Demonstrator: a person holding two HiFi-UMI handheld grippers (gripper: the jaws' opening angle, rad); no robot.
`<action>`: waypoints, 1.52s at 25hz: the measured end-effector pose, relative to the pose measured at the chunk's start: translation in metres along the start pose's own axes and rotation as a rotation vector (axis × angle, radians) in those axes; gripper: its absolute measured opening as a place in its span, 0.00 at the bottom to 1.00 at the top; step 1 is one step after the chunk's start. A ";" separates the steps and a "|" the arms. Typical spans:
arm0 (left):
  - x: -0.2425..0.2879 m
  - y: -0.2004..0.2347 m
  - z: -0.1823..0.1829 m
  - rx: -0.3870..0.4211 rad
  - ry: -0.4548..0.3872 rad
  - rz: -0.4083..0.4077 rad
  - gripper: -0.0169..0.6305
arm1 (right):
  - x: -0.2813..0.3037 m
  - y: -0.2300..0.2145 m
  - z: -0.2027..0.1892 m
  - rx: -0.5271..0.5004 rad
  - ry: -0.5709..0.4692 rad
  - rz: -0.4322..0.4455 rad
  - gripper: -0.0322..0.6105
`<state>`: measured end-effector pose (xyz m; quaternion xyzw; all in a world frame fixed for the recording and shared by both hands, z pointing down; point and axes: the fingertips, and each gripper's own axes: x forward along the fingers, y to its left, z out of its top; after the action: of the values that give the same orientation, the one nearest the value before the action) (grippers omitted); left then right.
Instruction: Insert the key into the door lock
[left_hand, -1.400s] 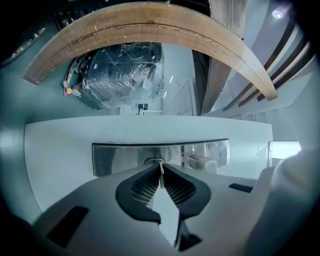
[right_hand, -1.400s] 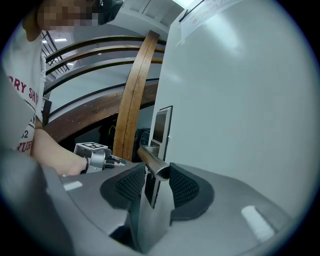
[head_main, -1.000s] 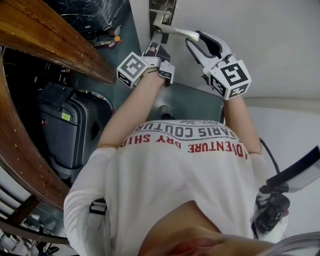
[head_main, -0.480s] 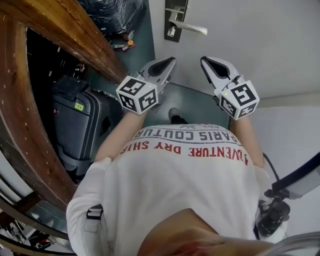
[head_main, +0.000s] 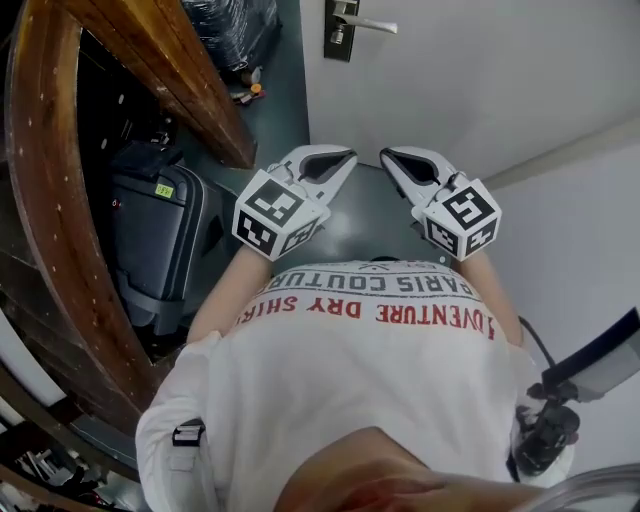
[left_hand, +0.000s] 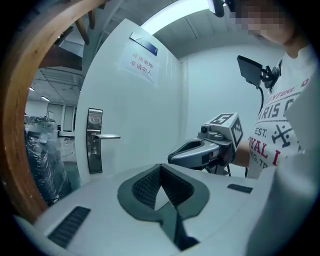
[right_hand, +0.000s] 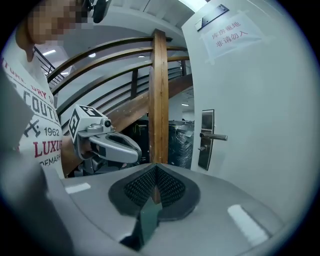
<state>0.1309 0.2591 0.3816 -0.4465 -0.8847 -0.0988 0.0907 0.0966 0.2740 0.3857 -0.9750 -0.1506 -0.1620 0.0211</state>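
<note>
The white door's lock plate (head_main: 340, 30) with its lever handle (head_main: 372, 24) is at the top of the head view, well away from both grippers. A small piece sticks out of the plate (right_hand: 206, 139) under the handle; it is too small to name. My left gripper (head_main: 350, 155) and right gripper (head_main: 385, 155) hover side by side in front of my chest, tips toward the door. Both are shut with nothing in them. In the left gripper view the pads (left_hand: 160, 166) meet at the tip and the plate (left_hand: 94, 141) stands far off. The right gripper's pads (right_hand: 156, 167) are pressed together.
A curved wooden stair railing (head_main: 60, 200) runs down the left, with a wooden post (right_hand: 159, 95) close to the door's edge. A dark suitcase (head_main: 155, 240) and a wrapped black bundle (head_main: 225, 25) sit beyond it. A paper notice (left_hand: 141, 61) hangs on the door. A black device (head_main: 545, 435) hangs at my right side.
Both grippers have drawn back from the door toward my chest. The right one let go of the handle and closed. The left one left the lock and rolled over.
</note>
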 end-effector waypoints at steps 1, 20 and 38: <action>-0.007 -0.007 0.002 -0.005 -0.007 0.001 0.03 | -0.006 0.008 0.004 -0.001 -0.010 0.003 0.05; -0.130 -0.365 -0.033 -0.124 -0.068 -0.004 0.03 | -0.303 0.243 -0.079 0.015 0.063 -0.004 0.05; -0.223 -0.505 -0.027 -0.117 -0.079 0.035 0.03 | -0.399 0.378 -0.059 -0.055 0.030 0.058 0.05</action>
<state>-0.1448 -0.2141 0.3050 -0.4699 -0.8724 -0.1310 0.0311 -0.1676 -0.2066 0.3156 -0.9767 -0.1175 -0.1798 0.0013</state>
